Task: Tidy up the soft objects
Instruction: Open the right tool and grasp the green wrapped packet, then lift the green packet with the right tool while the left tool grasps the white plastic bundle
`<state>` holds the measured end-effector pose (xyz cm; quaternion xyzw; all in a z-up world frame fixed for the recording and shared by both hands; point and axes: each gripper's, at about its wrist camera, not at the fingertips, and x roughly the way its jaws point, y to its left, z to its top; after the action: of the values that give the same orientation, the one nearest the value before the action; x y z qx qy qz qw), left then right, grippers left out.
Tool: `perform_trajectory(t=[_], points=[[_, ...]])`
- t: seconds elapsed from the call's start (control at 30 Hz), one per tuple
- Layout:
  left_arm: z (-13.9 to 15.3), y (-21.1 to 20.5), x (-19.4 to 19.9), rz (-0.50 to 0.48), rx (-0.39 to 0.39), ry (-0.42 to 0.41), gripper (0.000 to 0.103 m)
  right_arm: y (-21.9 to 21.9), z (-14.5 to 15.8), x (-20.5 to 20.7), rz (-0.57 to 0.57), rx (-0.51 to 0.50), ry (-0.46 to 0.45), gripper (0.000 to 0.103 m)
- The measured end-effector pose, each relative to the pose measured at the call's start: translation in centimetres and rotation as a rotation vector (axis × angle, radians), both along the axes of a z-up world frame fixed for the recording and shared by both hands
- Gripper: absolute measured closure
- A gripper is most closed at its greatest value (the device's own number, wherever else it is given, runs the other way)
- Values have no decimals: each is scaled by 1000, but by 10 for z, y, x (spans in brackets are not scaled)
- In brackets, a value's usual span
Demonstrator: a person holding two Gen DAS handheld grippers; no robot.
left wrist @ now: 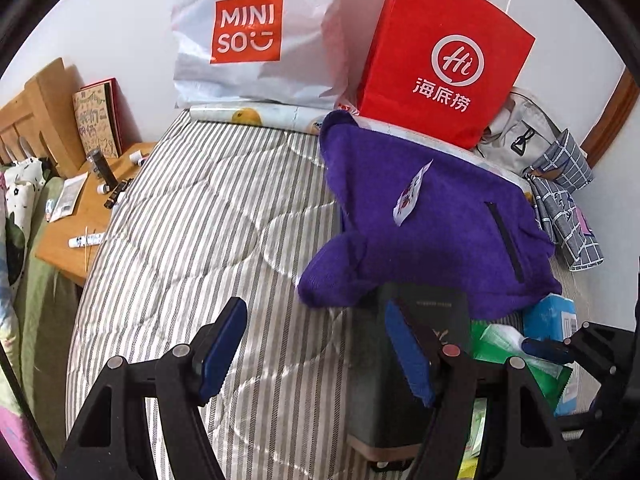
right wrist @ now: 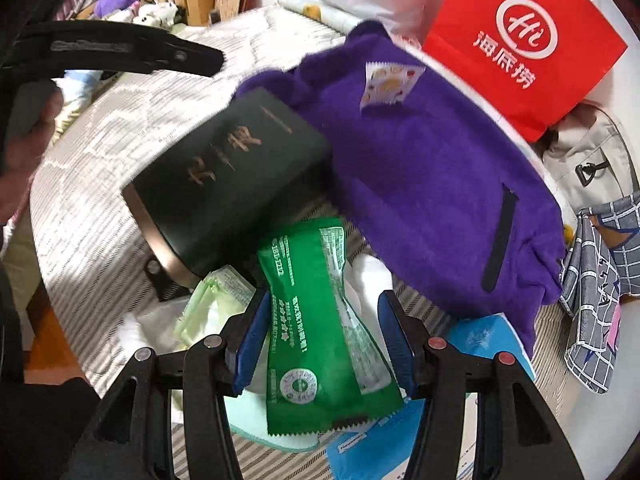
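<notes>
My right gripper point(right wrist: 324, 312) is shut on a green sachet point(right wrist: 320, 360), pinched at its waist between the blue pads and held above a pile of packs. Under it lie a pale green pack point(right wrist: 212, 304) and a blue tissue pack point(right wrist: 480, 340). A dark box with gold lettering point(right wrist: 224, 172) lies tilted to the left, against a purple fleece pouch point(right wrist: 432, 160) with a small wrapper on top. My left gripper point(left wrist: 316, 320) hangs open over the striped bedcover point(left wrist: 192, 240), nothing between its fingers; its right finger overlaps the dark box point(left wrist: 424, 304). The purple pouch point(left wrist: 432, 220) lies just beyond.
A white Miniso bag point(left wrist: 256, 32) and a red paper bag point(left wrist: 440, 60) lean on the wall at the bed's far edge. A grey bag point(left wrist: 516, 136) and checked cloth point(left wrist: 568, 208) crowd the right. A wooden nightstand point(left wrist: 80, 220) with small items stands left.
</notes>
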<state>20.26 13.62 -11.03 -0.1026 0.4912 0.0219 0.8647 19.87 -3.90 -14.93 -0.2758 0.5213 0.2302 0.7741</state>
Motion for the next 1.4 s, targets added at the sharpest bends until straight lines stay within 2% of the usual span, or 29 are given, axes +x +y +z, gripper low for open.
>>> perform_trajectory(t=[0.03, 0.13, 0.33, 0.43, 0.53, 0.73, 0.87, 0.97, 1.17, 1.33, 1.4], points=[[-1, 0, -1, -2, -2, 2, 33, -2, 0, 2, -8, 19, 4, 62], [-2, -1, -4, -10, -5, 4, 33, -5, 4, 3, -38, 37, -2, 68], [2, -5, -22, -17, -19, -9, 33, -18, 37, -16, -95, 163, -80, 69], [3, -11, -39, -32, -8, -8, 33, -31, 54, -33, -148, 259, -125, 69], [1, -17, -56, -48, 7, -4, 33, -46, 62, -57, -204, 331, -166, 69], [-13, -41, -98, -108, -48, 0, 33, -80, 63, -97, -308, 438, -207, 69], [-28, -67, -121, -155, -31, 28, 33, -96, 57, -128, -331, 463, -227, 69], [-35, -86, -137, -208, -34, 35, 33, -107, 45, -148, -347, 477, -217, 69], [-49, -128, -160, -309, 12, 60, 33, -128, 20, -176, -386, 469, -214, 69], [-61, -150, -163, -335, 53, 86, 33, -147, -3, -186, -445, 435, -226, 69], [-62, -155, -166, -329, 84, 72, 33, -156, -13, -187, -473, 424, -221, 69]])
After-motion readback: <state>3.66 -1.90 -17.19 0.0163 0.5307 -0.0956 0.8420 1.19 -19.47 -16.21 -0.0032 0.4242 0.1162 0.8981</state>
